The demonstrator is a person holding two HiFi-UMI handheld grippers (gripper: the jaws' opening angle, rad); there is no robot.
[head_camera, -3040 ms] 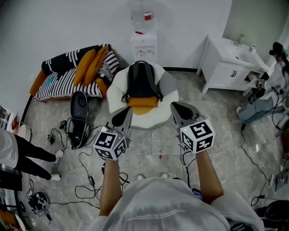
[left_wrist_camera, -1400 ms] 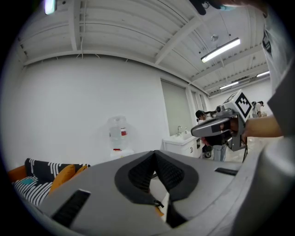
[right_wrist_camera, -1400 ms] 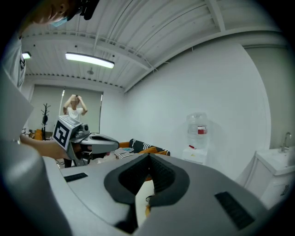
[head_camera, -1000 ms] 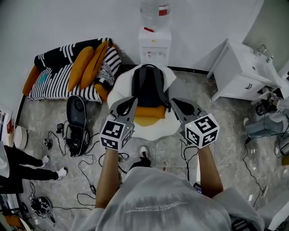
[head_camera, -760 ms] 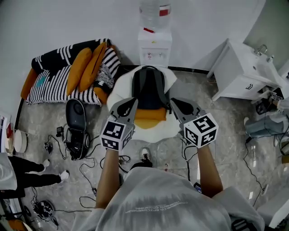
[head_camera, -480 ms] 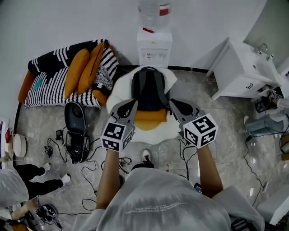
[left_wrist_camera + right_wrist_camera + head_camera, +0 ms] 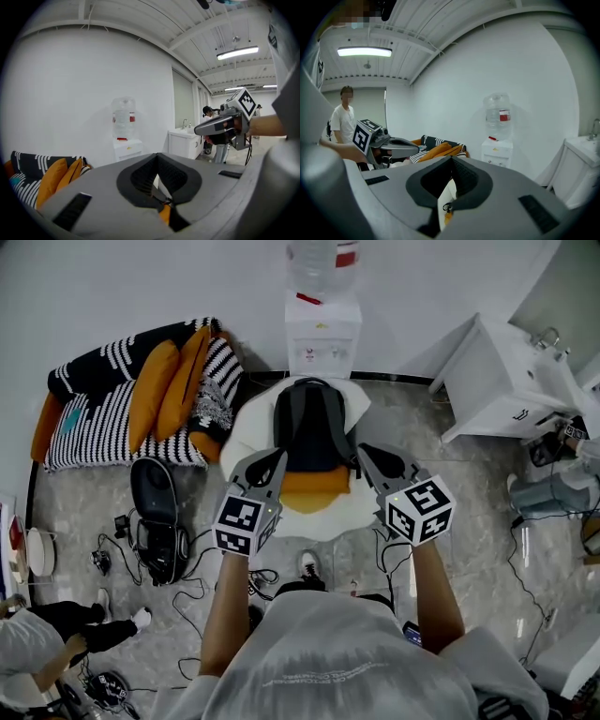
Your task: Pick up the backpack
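**Backpack sits on white seat, both claws clenched**

Left of the white seat [image 7: 246, 427] lies a striped mattress [image 7: 98, 418]. A sink cabinet [image 7: 497, 390] stands to the seat's right and a water dispenser [image 7: 322, 329] behind it. The black backpack [image 7: 309, 427] rests on the seat, unobstructed. The left gripper [image 7: 272, 458] and right gripper [image 7: 367, 452] hover over the seat's near edge, clenched and empty. Only the head view shows the pack; the gripper views catch slivers of orange.

Two bare forearms, the left forearm [image 7: 225, 606] and the right forearm [image 7: 436, 587], reach forward side by side. The left gripper [image 7: 272, 460] and right gripper [image 7: 370, 454] point ahead and slightly downward, tips angled toward each other, jaws closed together on both.
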